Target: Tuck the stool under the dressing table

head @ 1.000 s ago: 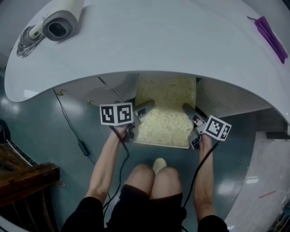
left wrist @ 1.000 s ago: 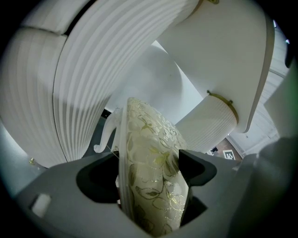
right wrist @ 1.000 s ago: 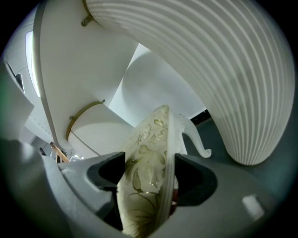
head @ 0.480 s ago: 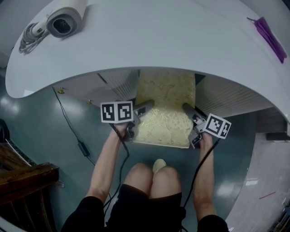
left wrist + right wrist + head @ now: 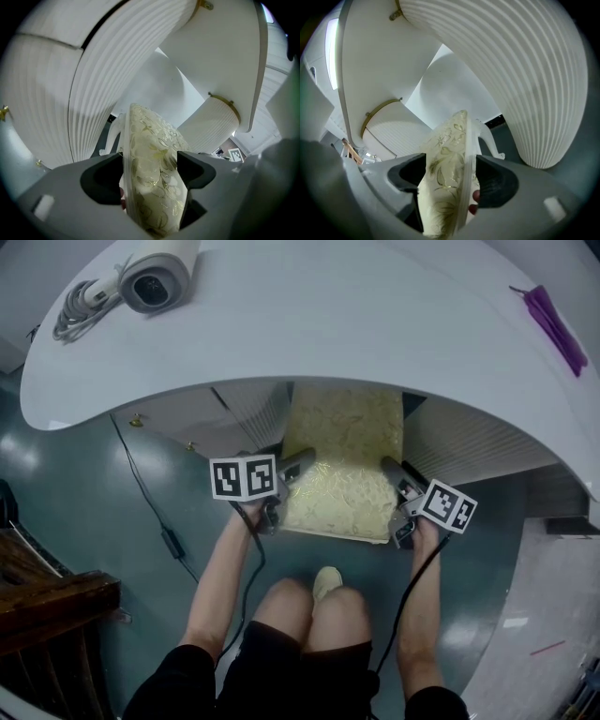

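Jaws, left gripper's [image 5: 295,465] just closing, clamp stool [image 5: 342,470] between, seemingly, pedestals [image 5: 469,442].

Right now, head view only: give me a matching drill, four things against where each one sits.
Things:
1. hair dryer
2. purple item
3. stool
4. black cable

Places:
A. on the floor, left of the stool
B. on the dressing table, right end
C. partly under the dressing table
D. on the dressing table, left end

Pairs: 1-D, 2-B, 3-C, 4-A
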A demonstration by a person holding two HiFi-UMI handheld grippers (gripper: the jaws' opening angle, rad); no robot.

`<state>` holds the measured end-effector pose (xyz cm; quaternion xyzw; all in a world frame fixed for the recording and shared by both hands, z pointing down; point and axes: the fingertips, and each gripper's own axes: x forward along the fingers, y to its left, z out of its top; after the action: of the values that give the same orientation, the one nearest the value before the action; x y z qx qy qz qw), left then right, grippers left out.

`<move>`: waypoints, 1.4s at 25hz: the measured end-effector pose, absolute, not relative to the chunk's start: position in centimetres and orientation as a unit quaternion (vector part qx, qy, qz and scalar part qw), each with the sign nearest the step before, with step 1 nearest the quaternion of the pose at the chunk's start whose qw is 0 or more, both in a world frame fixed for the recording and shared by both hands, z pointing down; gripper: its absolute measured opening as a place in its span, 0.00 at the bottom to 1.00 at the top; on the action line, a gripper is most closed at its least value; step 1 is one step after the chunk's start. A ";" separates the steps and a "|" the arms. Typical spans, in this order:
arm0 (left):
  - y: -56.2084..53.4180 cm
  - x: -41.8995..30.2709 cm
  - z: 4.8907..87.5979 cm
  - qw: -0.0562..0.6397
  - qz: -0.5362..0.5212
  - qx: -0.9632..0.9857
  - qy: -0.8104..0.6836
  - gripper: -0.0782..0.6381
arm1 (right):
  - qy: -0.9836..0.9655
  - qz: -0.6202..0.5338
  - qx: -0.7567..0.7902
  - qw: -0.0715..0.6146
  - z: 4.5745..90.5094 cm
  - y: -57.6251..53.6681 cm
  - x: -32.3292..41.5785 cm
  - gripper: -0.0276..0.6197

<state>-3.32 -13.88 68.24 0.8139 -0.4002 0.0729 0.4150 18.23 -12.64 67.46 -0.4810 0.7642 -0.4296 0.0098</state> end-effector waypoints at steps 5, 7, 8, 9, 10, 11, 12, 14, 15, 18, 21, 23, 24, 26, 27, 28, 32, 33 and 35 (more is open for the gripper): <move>-13.4 -4.6 66.7 0.360 0.110 0.812 -0.446 0.54 | 0.755 -0.418 -0.505 0.012 65.7 -11.7 19.4 0.53; -13.1 -5.2 65.9 0.339 0.123 0.805 -0.471 0.41 | 0.749 -0.405 -0.525 -0.003 65.4 -11.2 19.8 0.40; -13.0 -5.6 65.6 0.330 0.129 0.799 -0.486 0.34 | 0.746 -0.399 -0.534 -0.010 65.3 -10.9 20.0 0.35; -12.8 -6.0 65.2 0.321 0.133 0.794 -0.499 0.30 | 0.744 -0.394 -0.540 -0.015 65.0 -10.7 20.0 0.32; -12.7 -6.3 64.9 0.315 0.136 0.790 -0.508 0.27 | 0.743 -0.391 -0.543 -0.018 64.7 -10.5 20.0 0.28; -12.5 -6.6 64.5 0.311 0.137 0.788 -0.513 0.23 | 0.743 -0.388 -0.545 -0.018 64.3 -10.3 19.9 0.26; -12.2 -6.8 64.1 0.310 0.135 0.787 -0.516 0.19 | 0.742 -0.385 -0.548 -0.017 63.9 -10.0 19.8 0.24; -11.7 -7.2 63.3 0.312 0.128 0.786 -0.519 0.14 | 0.741 -0.377 -0.555 -0.014 63.0 -9.6 19.6 0.19; -11.6 -7.4 62.8 0.310 0.123 0.785 -0.521 0.12 | 0.742 -0.373 -0.557 -0.013 62.5 -9.5 19.5 0.17; -10.9 -7.5 61.0 0.308 0.109 0.790 -0.518 0.12 | 0.744 -0.365 -0.559 -0.012 61.1 -8.9 18.7 0.12; -10.3 -7.3 59.1 0.300 0.105 0.798 -0.512 0.12 | 0.750 -0.354 -0.559 -0.009 59.3 -8.0 17.7 0.08; -9.7 -7.3 58.2 0.292 0.110 0.802 -0.509 0.12 | 0.752 -0.347 -0.560 -0.006 58.1 -7.3 17.1 0.06; -9.4 -7.3 57.7 0.291 0.111 0.803 -0.508 0.12 | 0.752 -0.345 -0.561 -0.005 57.5 -6.9 16.9 0.06; -8.8 -7.5 56.9 0.290 0.113 0.804 -0.506 0.12 | 0.752 -0.343 -0.562 -0.004 56.3 -6.3 16.4 0.05; -8.5 -7.5 56.5 0.291 0.114 0.804 -0.505 0.12 | 0.753 -0.341 -0.562 -0.005 55.8 -6.0 16.2 0.05; -8.2 -7.6 56.1 0.291 0.116 0.805 -0.505 0.12 | 0.754 -0.339 -0.563 -0.007 55.3 -5.6 16.0 0.05; -6.8 -7.7 54.3 0.287 0.123 0.808 -0.500 0.12 | 0.755 -0.328 -0.568 -0.023 53.3 -3.8 15.5 0.05; -6.3 -7.7 53.8 0.286 0.123 0.809 -0.498 0.12 | 0.755 -0.325 -0.569 -0.027 52.8 -3.3 15.3 0.05; -5.4 -7.8 52.8 0.286 0.127 0.810 -0.496 0.12 | 0.755 -0.318 -0.572 -0.037 51.7 -2.3 15.0 0.05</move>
<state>-7.76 -5.41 52.77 0.8099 -0.4962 0.1267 0.2859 14.98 -2.27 51.68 -0.5719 0.7552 -0.3182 -0.0367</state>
